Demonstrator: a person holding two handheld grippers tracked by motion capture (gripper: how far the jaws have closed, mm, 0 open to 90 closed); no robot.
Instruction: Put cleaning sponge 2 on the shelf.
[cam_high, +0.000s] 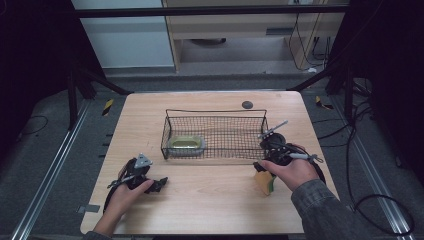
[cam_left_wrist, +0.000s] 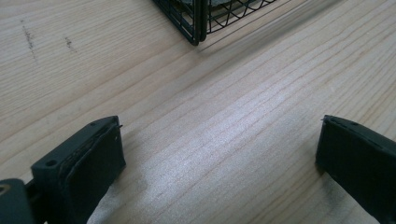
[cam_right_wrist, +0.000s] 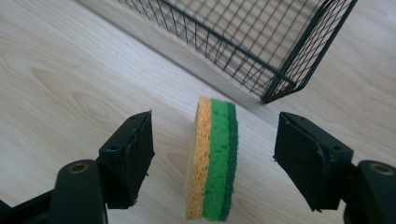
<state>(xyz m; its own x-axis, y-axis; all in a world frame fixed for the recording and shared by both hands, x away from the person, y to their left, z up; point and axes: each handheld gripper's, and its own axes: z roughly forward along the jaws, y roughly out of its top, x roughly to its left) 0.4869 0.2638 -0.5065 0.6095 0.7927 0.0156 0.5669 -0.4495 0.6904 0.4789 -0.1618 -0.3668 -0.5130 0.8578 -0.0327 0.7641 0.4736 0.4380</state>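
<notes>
Right gripper (cam_right_wrist: 212, 144) jaws wide around upright sponge (cam_right_wrist: 214, 158), not touching it; left gripper (cam_left_wrist: 219, 154) jaws wide over bare desk (cam_left_wrist: 224, 121), near wire basket (cam_high: 215, 131).

Evenly lit on the pale tabletop (cam_high: 210, 185), dim and murky at the surrounding edges. Soft sheen between the jaws in the left gripper view; near jaws slightly blurred, perhaps out of focus. Faint shadows beneath them.

floor: grey carpet (cam_high: 45, 150) lying around wooden table (cam_high: 210, 200) | rear: pale cabinet (cam_high: 240, 35) standing behind | sides: dark curtains (cam_high: 30, 60) hanging | cables (cam_high: 370, 150) trailing right
</notes>
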